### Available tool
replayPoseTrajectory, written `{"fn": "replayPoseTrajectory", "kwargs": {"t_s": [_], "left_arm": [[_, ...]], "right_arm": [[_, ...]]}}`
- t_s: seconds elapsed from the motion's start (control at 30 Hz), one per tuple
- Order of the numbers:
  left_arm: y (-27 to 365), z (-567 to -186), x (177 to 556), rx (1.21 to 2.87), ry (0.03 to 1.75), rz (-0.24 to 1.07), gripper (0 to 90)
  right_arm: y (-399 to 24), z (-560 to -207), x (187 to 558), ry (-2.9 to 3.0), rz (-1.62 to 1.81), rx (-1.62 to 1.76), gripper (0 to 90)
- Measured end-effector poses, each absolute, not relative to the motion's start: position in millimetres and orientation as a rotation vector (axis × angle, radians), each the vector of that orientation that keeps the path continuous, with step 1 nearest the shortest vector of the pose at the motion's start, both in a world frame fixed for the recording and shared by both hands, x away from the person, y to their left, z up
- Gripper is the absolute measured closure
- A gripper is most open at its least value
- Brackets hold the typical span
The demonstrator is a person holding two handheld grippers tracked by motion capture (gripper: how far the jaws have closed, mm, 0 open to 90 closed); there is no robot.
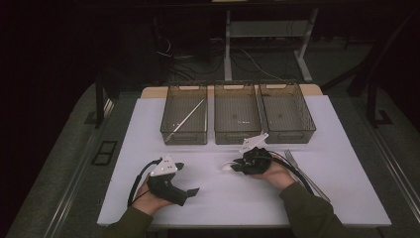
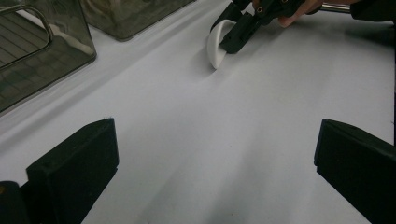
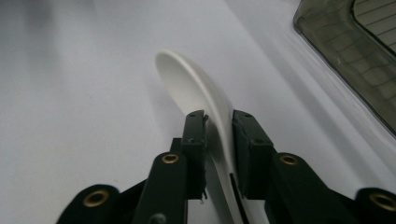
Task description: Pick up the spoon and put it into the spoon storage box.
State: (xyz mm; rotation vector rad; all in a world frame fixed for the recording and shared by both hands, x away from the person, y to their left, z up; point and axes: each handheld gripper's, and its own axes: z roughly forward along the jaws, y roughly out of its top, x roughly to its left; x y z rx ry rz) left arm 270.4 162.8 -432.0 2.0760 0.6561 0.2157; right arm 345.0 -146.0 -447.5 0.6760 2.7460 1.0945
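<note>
Right gripper view: right tongs (image 3: 219,122) lie low over the white tabletop (image 3: 70,93), clamped on a white spoon (image 3: 196,88) tilted on edge, glossy bowl pointing away. Left tongs (image 2: 215,163) gape wide, holding nothing.

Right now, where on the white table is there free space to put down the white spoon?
The widest bare patch lies between the left gripper and the right gripper, which grips the white spoon. The table's near edge is bare too. It is crowded right of the right hand, where a fork and cable lie, and along the three bins.
</note>
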Motion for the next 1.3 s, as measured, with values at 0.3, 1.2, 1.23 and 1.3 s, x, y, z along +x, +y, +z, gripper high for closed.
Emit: {"fn": "replayPoseTrajectory", "kwargs": {"t_s": [0.3,1.2,1.23,1.3], "left_arm": [[162.5,-432.1,270.1,2.074,0.653,0.212,0.0],[161.9,-431.7,270.0,2.069,0.633,0.211,0.0],[161.8,-431.7,270.1,2.07,0.632,0.21,0.0],[161.7,-431.7,269.9,2.071,0.63,0.211,0.0]], "right_arm": [[-146.2,-448.0,343.6,2.74,1.099,0.649,80.8],[-157.2,-409.0,348.4,2.664,1.168,0.752,81.5],[-158.1,-402.9,350.4,2.651,1.173,0.744,81.4],[-159.3,-389.8,354.9,2.626,1.179,0.741,81.4]]}}
